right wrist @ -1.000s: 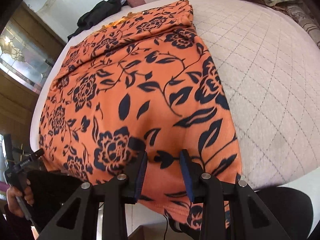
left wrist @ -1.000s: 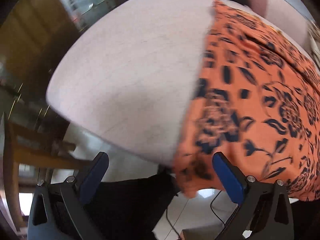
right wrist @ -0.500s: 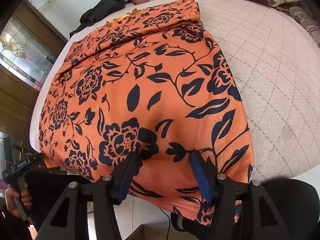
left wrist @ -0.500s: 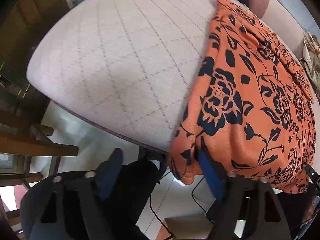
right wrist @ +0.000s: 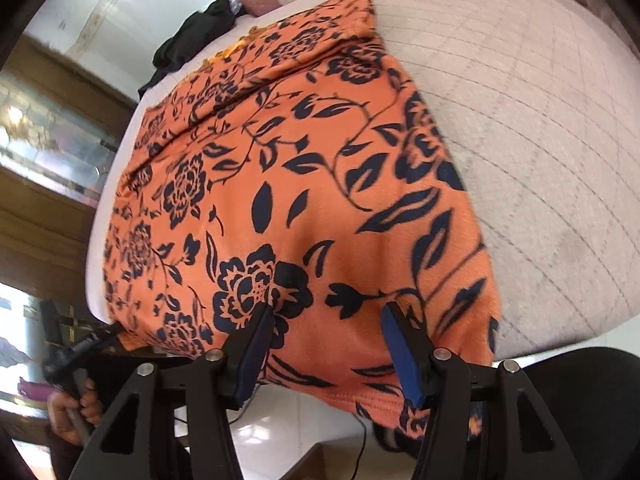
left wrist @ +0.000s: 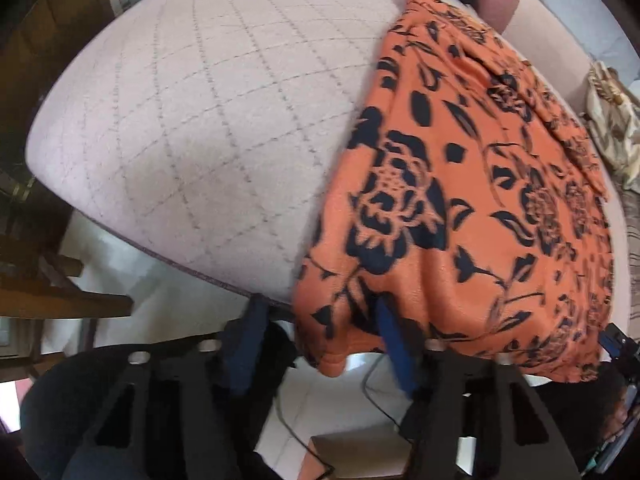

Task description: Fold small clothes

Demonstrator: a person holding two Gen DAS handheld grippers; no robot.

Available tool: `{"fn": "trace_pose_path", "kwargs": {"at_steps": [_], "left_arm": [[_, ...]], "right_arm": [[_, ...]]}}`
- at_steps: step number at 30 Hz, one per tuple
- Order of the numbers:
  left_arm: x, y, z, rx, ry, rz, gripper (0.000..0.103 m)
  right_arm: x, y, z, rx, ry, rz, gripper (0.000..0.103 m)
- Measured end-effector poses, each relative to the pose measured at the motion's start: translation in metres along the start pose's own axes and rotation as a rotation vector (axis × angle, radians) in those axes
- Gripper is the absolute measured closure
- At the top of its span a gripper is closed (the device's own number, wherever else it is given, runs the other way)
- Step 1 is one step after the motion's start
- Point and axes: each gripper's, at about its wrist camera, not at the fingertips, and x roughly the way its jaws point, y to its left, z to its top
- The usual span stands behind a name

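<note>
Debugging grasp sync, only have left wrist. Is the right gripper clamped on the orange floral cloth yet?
Observer: No. The right gripper is open, its fingers astride the orange floral cloth at the hem, with no pinch visible.
Operator: Which part of the hem?
Observer: Near the corner at the right of that view, where the hem hangs over the quilted surface edge.
Operator: Left hand visible there?
Observer: Yes, the left hand shows low at the left, wrapped around its handle.

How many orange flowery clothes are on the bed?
1. The orange flowery cloth lies spread on the quilted bed, its near edge hanging over the side. Nothing shows whether another hides underneath.
</note>
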Motion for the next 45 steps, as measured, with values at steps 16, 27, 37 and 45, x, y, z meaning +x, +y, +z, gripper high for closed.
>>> {"fn": "trace_pose_path", "kwargs": {"at_steps": [16,27,37,45], "left_arm": [[0.009,-0.005,-0.007,0.038,0.014,-0.078,0.042],[0.003,0.015,-0.007,-0.008,0.017,-0.128,0.094],[-0.066,0.012,0.029,0.071,-0.057,-0.320,0.096],[-0.094,-0.011,0.102,0.069,-0.112,-0.405,0.096]], "right_arm": [[-0.028,-0.073,-0.005,0.140,0.052,-0.080,0.042],[-0.003,-0.040,-0.021,0.016,0.078,-0.096,0.094],[-0.098,0.004,0.023,-0.050,-0.120,0.213,0.095],[-0.114,0.006,0.090,0.028,-0.257,0.312,0.095]]}}
